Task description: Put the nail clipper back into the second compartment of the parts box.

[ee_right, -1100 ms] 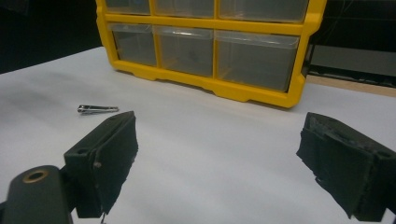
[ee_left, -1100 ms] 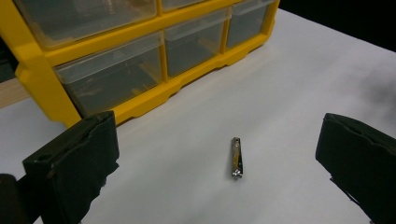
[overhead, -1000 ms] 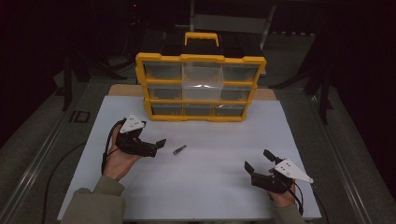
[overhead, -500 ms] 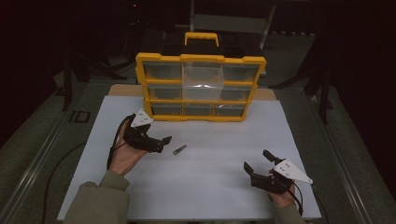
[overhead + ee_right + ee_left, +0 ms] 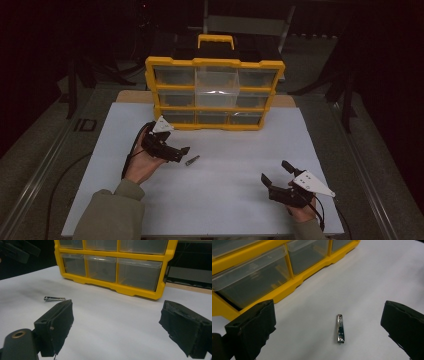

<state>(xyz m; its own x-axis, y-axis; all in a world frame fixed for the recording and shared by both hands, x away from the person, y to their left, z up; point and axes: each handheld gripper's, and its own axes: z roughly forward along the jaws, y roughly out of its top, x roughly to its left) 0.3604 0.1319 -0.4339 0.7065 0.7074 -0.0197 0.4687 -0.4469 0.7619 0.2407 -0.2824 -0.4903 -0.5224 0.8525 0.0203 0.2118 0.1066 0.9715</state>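
Metal nail clipper [image 5: 340,328], seemingly one, one yellow organizer [image 5: 215,92], left gripper [image 5: 181,153] and right gripper [image 5: 275,172] jaws apart

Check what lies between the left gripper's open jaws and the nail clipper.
Only bare white table; in the left gripper view the nail clipper lies untouched ahead of the left gripper.

A yellow organiser case [image 5: 215,95] stands upright at the far edge of the counter [image 5: 225,200], roughly centred between its left and right edges. Its front holds three rows of clear plastic drawers [image 5: 216,82], three to a row, framed in yellow. A yellow carry handle [image 5: 215,38] rises from its top. The counter's top is a plain white sheet; a strip of bare wood [image 5: 130,96] shows along the far edge on either side of the case. Dark floor [image 5: 45,150] surrounds the counter.
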